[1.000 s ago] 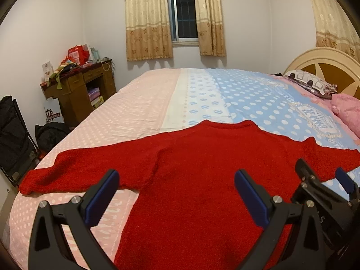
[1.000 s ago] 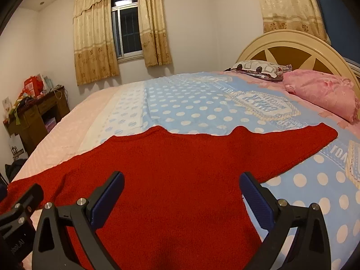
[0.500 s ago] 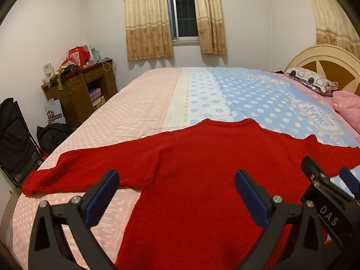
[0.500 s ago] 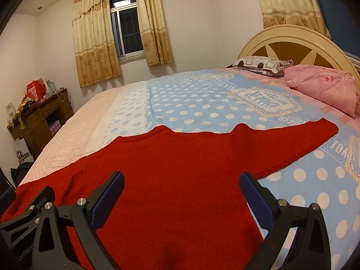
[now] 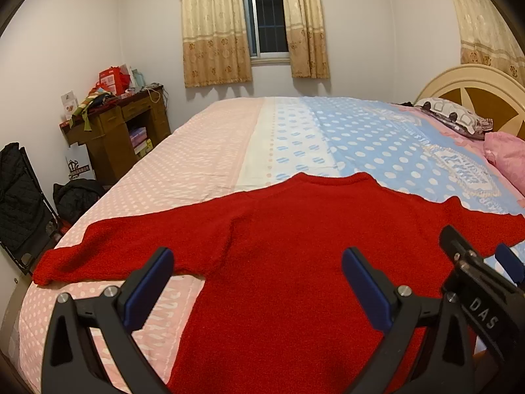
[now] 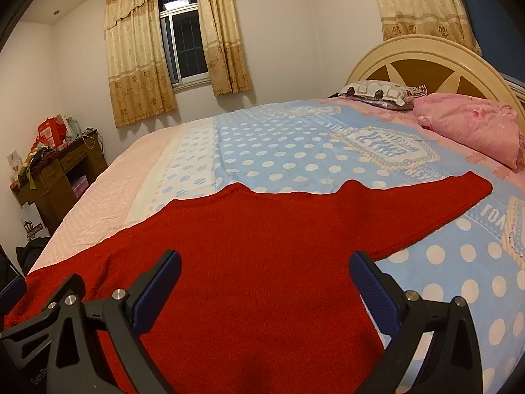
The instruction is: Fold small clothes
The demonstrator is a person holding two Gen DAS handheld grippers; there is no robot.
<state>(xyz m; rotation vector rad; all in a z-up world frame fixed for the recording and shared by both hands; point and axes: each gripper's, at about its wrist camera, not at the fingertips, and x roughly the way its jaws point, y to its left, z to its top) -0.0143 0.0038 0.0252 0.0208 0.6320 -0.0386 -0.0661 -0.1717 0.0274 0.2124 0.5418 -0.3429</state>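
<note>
A red knit sweater (image 5: 295, 246) lies flat on the bed, sleeves spread to both sides, neckline at the far edge; it also shows in the right wrist view (image 6: 262, 246). My left gripper (image 5: 257, 285) is open and empty, held above the sweater's body near its left side. My right gripper (image 6: 265, 290) is open and empty above the body near its right side. The right gripper shows at the right edge of the left wrist view (image 5: 475, 282); the left gripper shows at the left edge of the right wrist view (image 6: 39, 312). The sweater's hem is hidden below both views.
The bed (image 5: 288, 138) has a pink, white and blue dotted cover. Pillows (image 6: 469, 124) lie by the headboard (image 6: 420, 65) on the right. A cluttered wooden desk (image 5: 115, 131) and black bags (image 5: 75, 197) stand left of the bed.
Both grippers have drawn back and risen slightly, so the sweater sits lower in both views. Both jaws stay open; the sweater has not moved.
</note>
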